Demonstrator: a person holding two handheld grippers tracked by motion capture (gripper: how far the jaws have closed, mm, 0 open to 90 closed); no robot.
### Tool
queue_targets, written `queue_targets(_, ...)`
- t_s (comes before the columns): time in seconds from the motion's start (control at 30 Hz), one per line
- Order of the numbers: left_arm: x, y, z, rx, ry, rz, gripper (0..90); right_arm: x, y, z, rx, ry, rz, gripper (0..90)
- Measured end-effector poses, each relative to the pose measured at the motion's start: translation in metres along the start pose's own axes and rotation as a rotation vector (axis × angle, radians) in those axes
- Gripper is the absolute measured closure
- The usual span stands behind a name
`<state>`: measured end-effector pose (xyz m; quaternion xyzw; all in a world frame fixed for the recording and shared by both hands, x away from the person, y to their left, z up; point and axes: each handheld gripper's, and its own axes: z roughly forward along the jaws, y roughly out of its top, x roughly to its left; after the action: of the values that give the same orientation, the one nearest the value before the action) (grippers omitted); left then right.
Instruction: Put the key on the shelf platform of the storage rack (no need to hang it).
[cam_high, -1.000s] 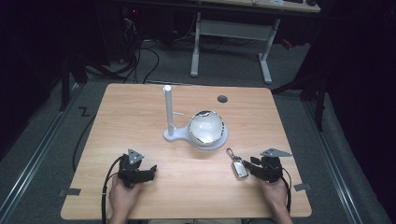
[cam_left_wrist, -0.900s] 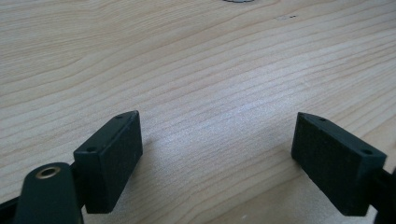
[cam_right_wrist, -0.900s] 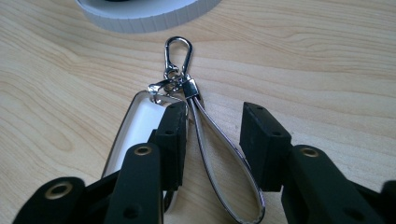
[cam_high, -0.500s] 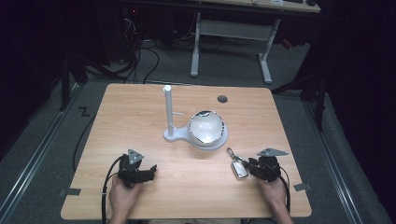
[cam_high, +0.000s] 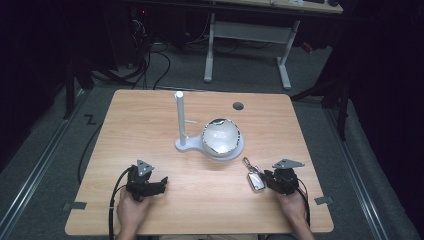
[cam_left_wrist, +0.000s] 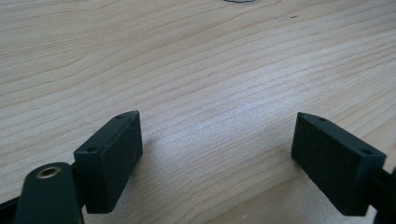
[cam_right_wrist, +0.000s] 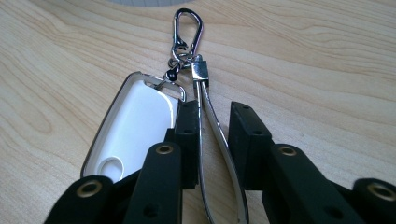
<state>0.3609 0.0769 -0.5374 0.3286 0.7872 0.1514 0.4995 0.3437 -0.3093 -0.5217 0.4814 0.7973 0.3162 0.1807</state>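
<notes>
A white key fob (cam_right_wrist: 135, 126) with a silver carabiner (cam_right_wrist: 187, 28) and a thin strap loop (cam_right_wrist: 208, 112) lies flat on the wooden table (cam_high: 210, 200). My right gripper (cam_right_wrist: 209, 140) has its jaws drawn close on either side of the strap loop, with the fob body just left of the left jaw. From above, the key fob (cam_high: 255, 180) lies at the tips of my right gripper (cam_high: 267, 181) near the front right. My left gripper (cam_high: 161, 183) rests front left, and its jaws stand wide apart over bare wood (cam_left_wrist: 219, 140).
A white stand with an upright post (cam_high: 179, 117) and a shiny bowl (cam_high: 221, 136) on its base sits mid-table, behind both grippers. A dark grommet hole (cam_high: 238, 106) lies near the far edge. Cables trail off the table's front left.
My right gripper has edged slightly left toward the key fob. The left gripper and the fob have stayed where they were.
</notes>
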Motion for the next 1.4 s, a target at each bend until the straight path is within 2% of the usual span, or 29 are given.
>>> queue_targets(0.17, 0.000, 0.000, 0.000, 0.000, -0.001, 0.001, 16.8, -0.001, 0.000, 0.000, -0.001, 0.014, 0.001, 83.4)
queue_targets(0.33, 0.000, 0.000, 0.000, -0.001, 0.001, 0.000, 16.9, 0.000, 0.000, -0.001, -0.001, 0.021, 0.001, 86.4)
queue_targets(0.4, 0.000, 0.000, 0.000, -0.001, 0.002, -0.002, 16.9, 0.001, 0.000, -0.001, -0.009, 0.023, -0.004, 86.7)
queue_targets(0.7, 0.000, 0.000, 0.000, 0.001, -0.001, 0.005, 16.8, -0.002, 0.000, -0.012, -0.056, 0.056, 0.030, 87.0)
queue_targets(0.73, 0.000, 0.000, 0.000, 0.001, 0.005, -0.004, 16.8, -0.002, 0.000, -0.013, -0.059, 0.057, 0.024, 87.1)
queue_targets(0.8, 0.001, 0.000, 0.000, 0.000, -0.003, 0.009, 16.8, -0.002, 0.001, -0.017, -0.067, 0.055, 0.024, 87.1)
queue_targets(0.9, 0.001, 0.000, 0.000, 0.000, -0.003, 0.009, 16.8, -0.001, 0.004, -0.022, -0.099, 0.060, 0.011, 87.1)
queue_targets(1.13, 0.000, 0.000, 0.000, 0.001, 0.000, 0.004, 16.9, 0.003, 0.013, -0.036, -0.132, 0.059, -0.012, 87.2)
queue_targets(1.4, 0.000, 0.000, 0.000, 0.001, 0.000, 0.004, 16.9, 0.004, 0.017, -0.045, -0.161, 0.073, -0.008, 87.2)
